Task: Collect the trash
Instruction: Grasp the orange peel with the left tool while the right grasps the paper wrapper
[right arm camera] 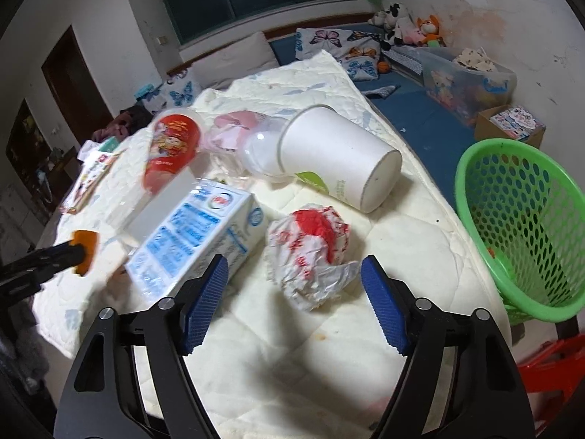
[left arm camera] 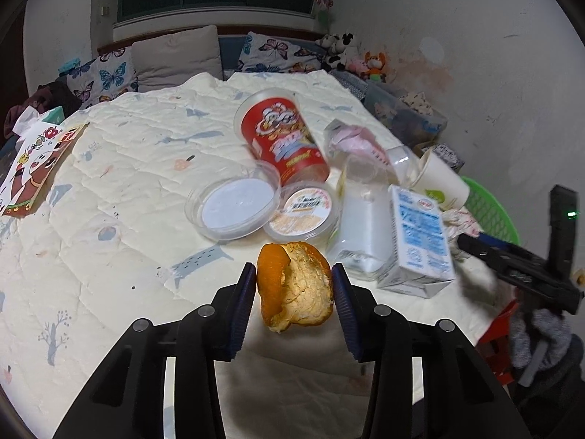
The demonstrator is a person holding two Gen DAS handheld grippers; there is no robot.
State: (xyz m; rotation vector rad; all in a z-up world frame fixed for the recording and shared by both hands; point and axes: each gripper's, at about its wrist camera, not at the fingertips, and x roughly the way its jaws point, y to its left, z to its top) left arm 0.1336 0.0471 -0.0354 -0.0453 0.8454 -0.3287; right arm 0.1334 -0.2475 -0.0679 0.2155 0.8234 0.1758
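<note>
My left gripper (left arm camera: 294,285) is shut on an orange peel (left arm camera: 296,289) and holds it above the quilted bed; the peel also shows at the left of the right wrist view (right arm camera: 86,250). My right gripper (right arm camera: 294,287) is open, its fingers either side of a crumpled red-and-white wrapper (right arm camera: 310,248) on the bed. A blue-and-white milk carton (right arm camera: 197,234) lies just left of it. A white paper cup (right arm camera: 340,153) lies on its side behind. A green mesh basket (right arm camera: 526,226) stands at the bed's right edge.
A red snack can (left arm camera: 285,139), a clear lid (left arm camera: 234,205), a small tub (left arm camera: 303,212) and a clear plastic bottle (left arm camera: 362,219) lie mid-bed. A printed bag (left arm camera: 33,168) lies at the left. Pillows and plush toys (left arm camera: 340,51) line the far end. A red stool (right arm camera: 555,362) stands by the basket.
</note>
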